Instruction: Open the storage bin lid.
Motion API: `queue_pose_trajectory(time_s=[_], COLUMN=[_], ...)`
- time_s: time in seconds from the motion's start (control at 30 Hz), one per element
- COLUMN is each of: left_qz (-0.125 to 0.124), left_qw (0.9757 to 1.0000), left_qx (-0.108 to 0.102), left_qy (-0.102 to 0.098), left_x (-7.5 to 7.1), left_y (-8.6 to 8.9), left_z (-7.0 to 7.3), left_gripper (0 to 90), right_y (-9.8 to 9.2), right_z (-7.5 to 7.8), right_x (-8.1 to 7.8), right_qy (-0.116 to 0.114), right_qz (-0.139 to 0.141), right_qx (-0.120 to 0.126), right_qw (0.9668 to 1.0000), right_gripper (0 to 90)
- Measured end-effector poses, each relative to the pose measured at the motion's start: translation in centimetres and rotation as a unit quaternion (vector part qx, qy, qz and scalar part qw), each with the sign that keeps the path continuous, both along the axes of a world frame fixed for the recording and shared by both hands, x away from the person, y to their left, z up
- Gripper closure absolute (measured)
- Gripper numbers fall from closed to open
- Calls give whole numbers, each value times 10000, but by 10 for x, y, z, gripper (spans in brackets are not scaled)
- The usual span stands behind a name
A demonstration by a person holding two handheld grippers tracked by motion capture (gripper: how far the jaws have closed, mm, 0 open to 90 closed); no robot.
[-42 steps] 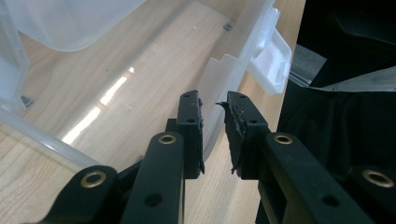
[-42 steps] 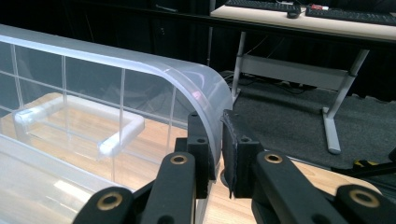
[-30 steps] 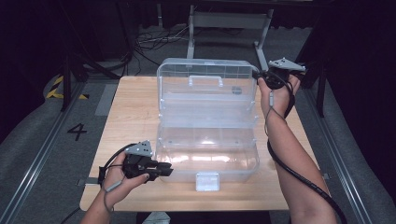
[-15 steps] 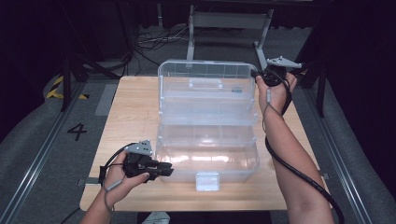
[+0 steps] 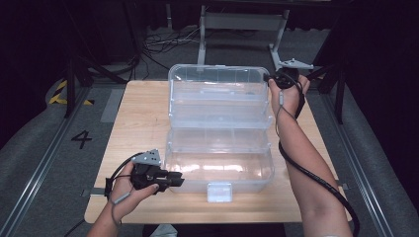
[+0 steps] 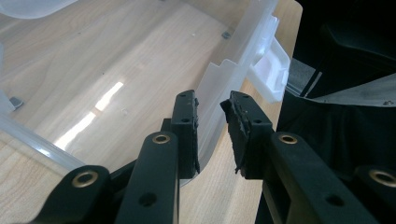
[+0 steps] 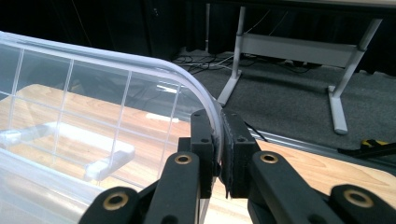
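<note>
A: Where's the clear plastic organizer box (image 5: 220,131) sitting?
B: Mid wooden table (image 5: 143,106), lid (image 5: 217,81) standing up.
A: Grippers?
B: Right gripper (image 7: 219,140) is pinching lid's curved rim, nearly closed. Left gripper (image 6: 210,116) is straddling box's front wall w/ gaps either side, jaws just opening slightly.

This is looking like a lab or recording studio rather than a home. A plain wooden desk (image 5: 143,118) is standing on grey carpet (image 5: 39,148) between floor rails (image 5: 29,192), black drapes are closing off the surroundings, cables (image 5: 158,47) are lying loose behind, a metal frame (image 5: 242,22) is standing beyond, and a number 4 (image 5: 81,139) is marking the floor.
</note>
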State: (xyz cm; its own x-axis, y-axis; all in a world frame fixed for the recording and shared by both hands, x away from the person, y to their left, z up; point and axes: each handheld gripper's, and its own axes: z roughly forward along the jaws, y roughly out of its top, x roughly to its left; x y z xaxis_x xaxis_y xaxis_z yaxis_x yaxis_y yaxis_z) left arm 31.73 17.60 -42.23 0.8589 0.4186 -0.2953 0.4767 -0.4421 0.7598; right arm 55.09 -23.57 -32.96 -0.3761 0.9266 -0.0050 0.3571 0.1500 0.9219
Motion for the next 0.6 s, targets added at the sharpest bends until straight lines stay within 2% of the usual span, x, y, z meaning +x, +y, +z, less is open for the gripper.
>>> queue_pose_trajectory(time_s=[0.2, 0.6], left_qz=[47, 169], left_qw=[10000, 9998], left_qx=[-68, -67], left_qy=[6, -27], left_x=[-1, -4], left_y=[1, 0], left_z=[-1, -1], left_gripper=[732, 723], right_y=[-1, -2], right_z=[-4, -12], right_x=[7, 21], right_qy=[95, 278], right_qz=[25, 104], right_qx=[46, 78], right_qw=[9999, 9995], right_gripper=[848, 845])
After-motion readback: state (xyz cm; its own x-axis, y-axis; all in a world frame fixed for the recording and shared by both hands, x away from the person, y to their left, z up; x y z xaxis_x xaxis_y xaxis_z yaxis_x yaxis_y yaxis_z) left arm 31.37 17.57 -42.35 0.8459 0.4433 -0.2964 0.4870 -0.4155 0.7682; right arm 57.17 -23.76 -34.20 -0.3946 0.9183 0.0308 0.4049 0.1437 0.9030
